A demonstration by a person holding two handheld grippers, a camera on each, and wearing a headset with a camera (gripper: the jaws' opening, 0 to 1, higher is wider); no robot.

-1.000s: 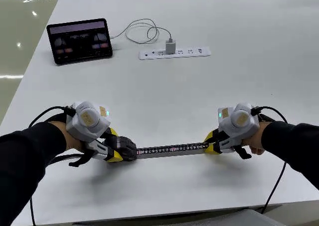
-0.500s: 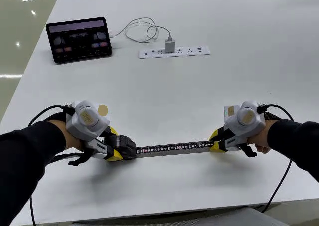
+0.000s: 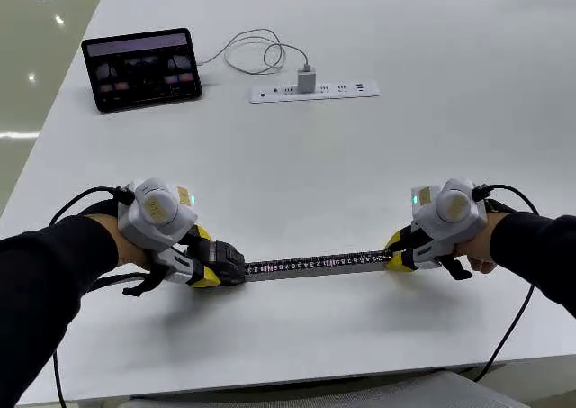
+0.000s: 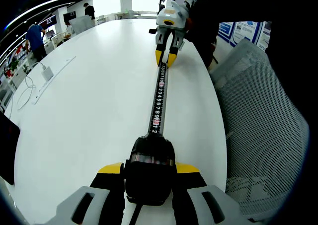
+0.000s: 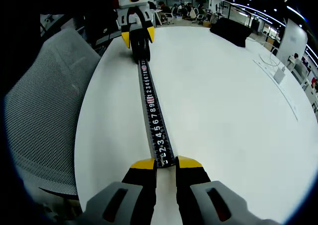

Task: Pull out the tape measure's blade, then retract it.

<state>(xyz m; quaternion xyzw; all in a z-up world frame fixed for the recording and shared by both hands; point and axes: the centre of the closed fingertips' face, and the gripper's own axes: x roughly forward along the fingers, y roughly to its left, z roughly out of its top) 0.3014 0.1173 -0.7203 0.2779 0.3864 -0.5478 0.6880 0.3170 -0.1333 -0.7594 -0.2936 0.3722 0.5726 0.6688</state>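
bright even light, sharp; floor glare top-left.

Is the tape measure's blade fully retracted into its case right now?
No, the blade stretches out from the case to the right gripper.

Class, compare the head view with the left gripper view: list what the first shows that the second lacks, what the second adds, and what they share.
Head view: the tablet with its lit screen seen face-on, and the person's dark sleeves. Left gripper view: people far off in the room and blue-and-white posters beyond the table. Shared: the white table, the power strip, the left gripper shut on the tape measure case, and the blade stretched flat to the right gripper, whose fingers pinch its end.
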